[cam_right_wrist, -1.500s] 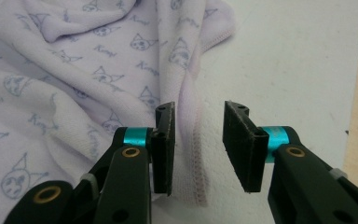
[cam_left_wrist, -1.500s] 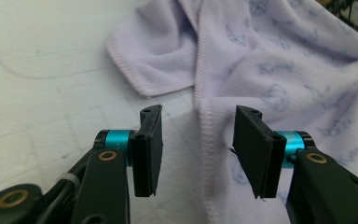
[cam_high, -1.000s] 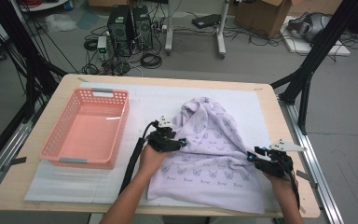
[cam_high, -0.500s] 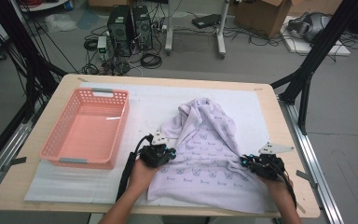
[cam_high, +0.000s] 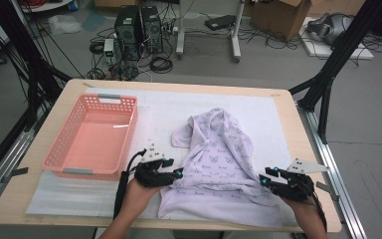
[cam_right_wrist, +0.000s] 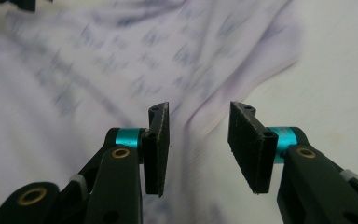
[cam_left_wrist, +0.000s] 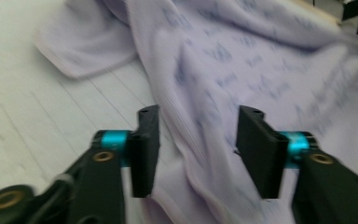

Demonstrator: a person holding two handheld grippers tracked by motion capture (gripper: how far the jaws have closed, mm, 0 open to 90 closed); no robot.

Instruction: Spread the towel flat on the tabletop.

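Both grippers have just reopened, nothing pinched: left gripper [cam_high: 177, 174] has its jaws spread at the left edge of the shirt [cam_high: 222, 164], cloth lying under the gap but not clamped; right gripper [cam_high: 264, 178] is likewise spread at the shirt's right edge. Shirt is lavender with a small print, heaped and partly folded on the white mat [cam_high: 159, 112], right of centre on the table [cam_high: 283, 107]. Pink basket [cam_high: 67, 162] sits well apart to the left.

The pale wooden table [cam_high: 35, 209] is seen from above, facing forward; the crumpled lilac butterfly-print cloth [cam_high: 224, 154] on it is shared, viewed close by both gripper views [cam_left_wrist: 242, 56] [cam_right_wrist: 121, 51].
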